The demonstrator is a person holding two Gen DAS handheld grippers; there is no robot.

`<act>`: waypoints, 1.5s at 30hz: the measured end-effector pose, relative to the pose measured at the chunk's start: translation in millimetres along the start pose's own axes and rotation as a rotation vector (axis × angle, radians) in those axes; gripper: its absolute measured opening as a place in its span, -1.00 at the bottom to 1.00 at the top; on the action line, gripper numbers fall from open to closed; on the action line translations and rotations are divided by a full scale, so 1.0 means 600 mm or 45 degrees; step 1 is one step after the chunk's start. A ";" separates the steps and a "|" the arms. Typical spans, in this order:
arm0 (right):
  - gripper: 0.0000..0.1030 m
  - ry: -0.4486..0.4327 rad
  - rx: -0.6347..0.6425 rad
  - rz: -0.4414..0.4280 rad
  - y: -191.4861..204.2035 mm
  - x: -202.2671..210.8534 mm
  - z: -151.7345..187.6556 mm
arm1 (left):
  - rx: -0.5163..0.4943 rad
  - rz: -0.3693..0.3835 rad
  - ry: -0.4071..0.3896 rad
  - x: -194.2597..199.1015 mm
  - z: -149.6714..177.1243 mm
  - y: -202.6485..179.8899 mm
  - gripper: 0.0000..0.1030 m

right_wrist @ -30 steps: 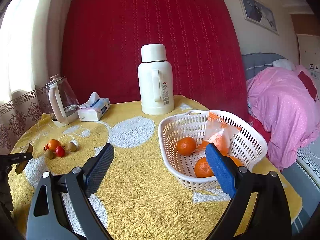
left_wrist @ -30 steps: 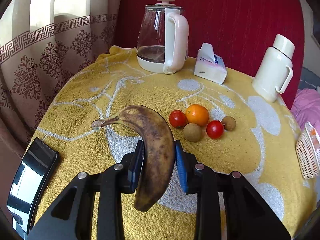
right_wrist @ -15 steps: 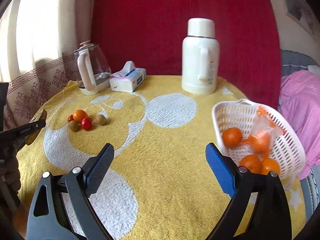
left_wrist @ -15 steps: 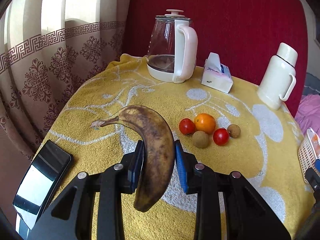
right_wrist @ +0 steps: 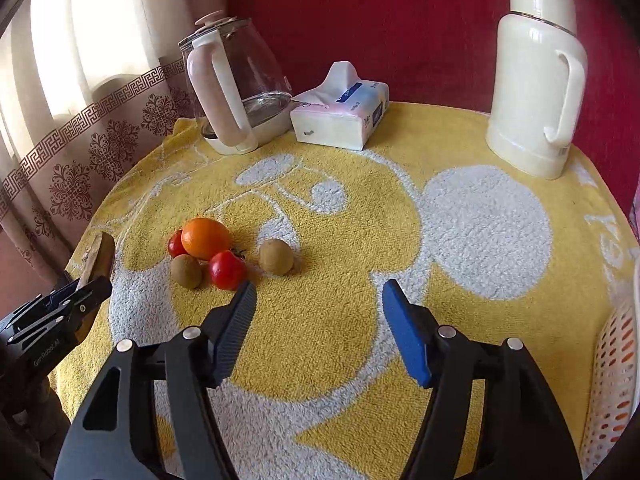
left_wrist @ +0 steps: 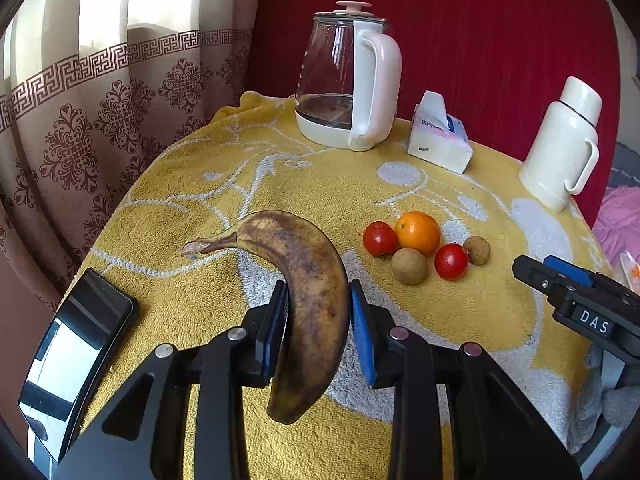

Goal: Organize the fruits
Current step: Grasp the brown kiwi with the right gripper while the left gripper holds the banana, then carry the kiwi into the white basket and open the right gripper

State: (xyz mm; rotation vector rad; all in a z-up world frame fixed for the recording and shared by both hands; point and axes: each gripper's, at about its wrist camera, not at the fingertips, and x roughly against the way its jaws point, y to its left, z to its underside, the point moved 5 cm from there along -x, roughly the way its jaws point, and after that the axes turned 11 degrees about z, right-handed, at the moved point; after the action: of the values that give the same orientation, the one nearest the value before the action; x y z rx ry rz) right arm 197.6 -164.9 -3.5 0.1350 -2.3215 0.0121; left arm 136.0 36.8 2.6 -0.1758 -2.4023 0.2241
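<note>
our left gripper (left_wrist: 318,316) jaws pinch the soft, overripe banana (left_wrist: 308,300) mid-body, so we squeeze lightly; right gripper (right_wrist: 316,320) jaws gape empty.

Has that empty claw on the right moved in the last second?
Yes. The right gripper has swung left across the table, away from the white basket, and now faces the loose fruit near the orange.

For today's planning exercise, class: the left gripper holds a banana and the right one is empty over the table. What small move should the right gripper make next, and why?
Probably ease the right gripper forward and slightly left, toward the nearest tomato. Its jaws stand open and empty, the loose fruit cluster lies just ahead, and the left gripper is occupied with the banana. The basket waits at the right edge.
</note>
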 end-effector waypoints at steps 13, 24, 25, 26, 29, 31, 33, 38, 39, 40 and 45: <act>-0.12 0.091 0.023 -0.080 0.049 -0.081 -0.034 | 0.007 0.006 0.017 -0.007 0.001 0.002 -0.40; -0.50 0.103 0.019 -0.102 0.055 -0.082 -0.031 | -0.002 0.010 0.019 -0.009 0.004 -0.001 -0.39; -0.50 0.101 0.020 -0.104 0.056 -0.077 -0.028 | -0.002 0.010 0.019 -0.009 0.003 -0.001 -0.39; -0.50 0.100 0.015 -0.110 0.055 -0.073 -0.025 | -0.002 0.009 0.019 -0.009 0.003 -0.001 -0.39; -0.50 0.091 -0.012 -0.130 0.050 -0.055 -0.018 | -0.009 0.009 0.017 -0.010 0.004 -0.001 -0.39; -0.50 0.076 -0.033 -0.137 0.045 -0.040 -0.013 | -0.020 0.009 0.019 -0.010 0.005 -0.004 -0.39; -0.50 0.062 -0.053 -0.143 0.039 -0.023 -0.009 | -0.026 0.013 0.021 -0.009 0.007 -0.006 -0.39; -0.50 0.014 -0.085 -0.130 0.020 0.026 0.005 | -0.057 -0.006 -0.008 -0.002 0.007 -0.011 -0.39; -0.50 0.007 -0.097 -0.131 0.015 0.036 0.009 | -0.062 -0.010 -0.011 -0.002 0.007 -0.012 -0.39; -0.50 0.004 -0.109 -0.131 0.009 0.044 0.013 | -0.065 -0.011 -0.012 -0.001 0.008 -0.013 -0.39; -0.50 -0.023 -0.174 -0.102 -0.030 0.081 0.029 | -0.080 -0.020 -0.026 0.002 0.009 -0.016 -0.39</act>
State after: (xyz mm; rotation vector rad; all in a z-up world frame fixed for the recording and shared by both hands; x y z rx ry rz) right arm 153.5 -188.1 19.5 0.1590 -2.3249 -0.1885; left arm 130.7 27.3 1.4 -0.1846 -2.4315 0.1444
